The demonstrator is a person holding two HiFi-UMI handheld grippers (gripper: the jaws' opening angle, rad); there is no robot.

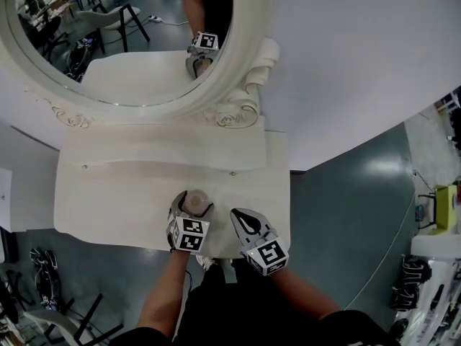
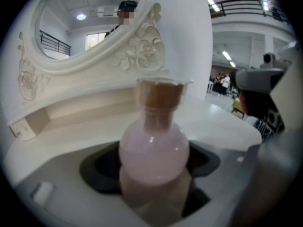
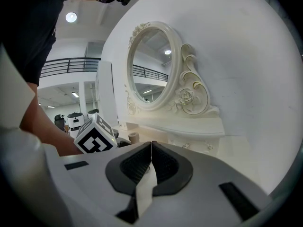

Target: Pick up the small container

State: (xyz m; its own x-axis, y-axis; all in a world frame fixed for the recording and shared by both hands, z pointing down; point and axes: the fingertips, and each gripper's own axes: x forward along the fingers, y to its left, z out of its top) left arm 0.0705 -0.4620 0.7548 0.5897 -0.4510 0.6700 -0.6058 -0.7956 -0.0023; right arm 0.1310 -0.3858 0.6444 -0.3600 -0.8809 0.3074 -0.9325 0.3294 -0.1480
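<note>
A small pink round-bellied container with a brown cap (image 2: 154, 148) sits between the jaws of my left gripper (image 2: 154, 174), which is shut on its body. From the head view the container (image 1: 194, 202) appears at the front edge of the cream dressing table (image 1: 115, 186), with the left gripper (image 1: 189, 215) around it. My right gripper (image 1: 247, 223) is just to its right, over the table's front right corner. Its jaws meet with nothing between them (image 3: 150, 162). The container's cap (image 3: 134, 137) shows small beyond the left gripper's marker cube (image 3: 96, 135).
An oval mirror in an ornate cream frame (image 1: 238, 85) stands at the back of the table, with a raised shelf (image 1: 166, 139) below it. Dark chairs and cables lie on the grey floor (image 1: 346, 222) to the left and right.
</note>
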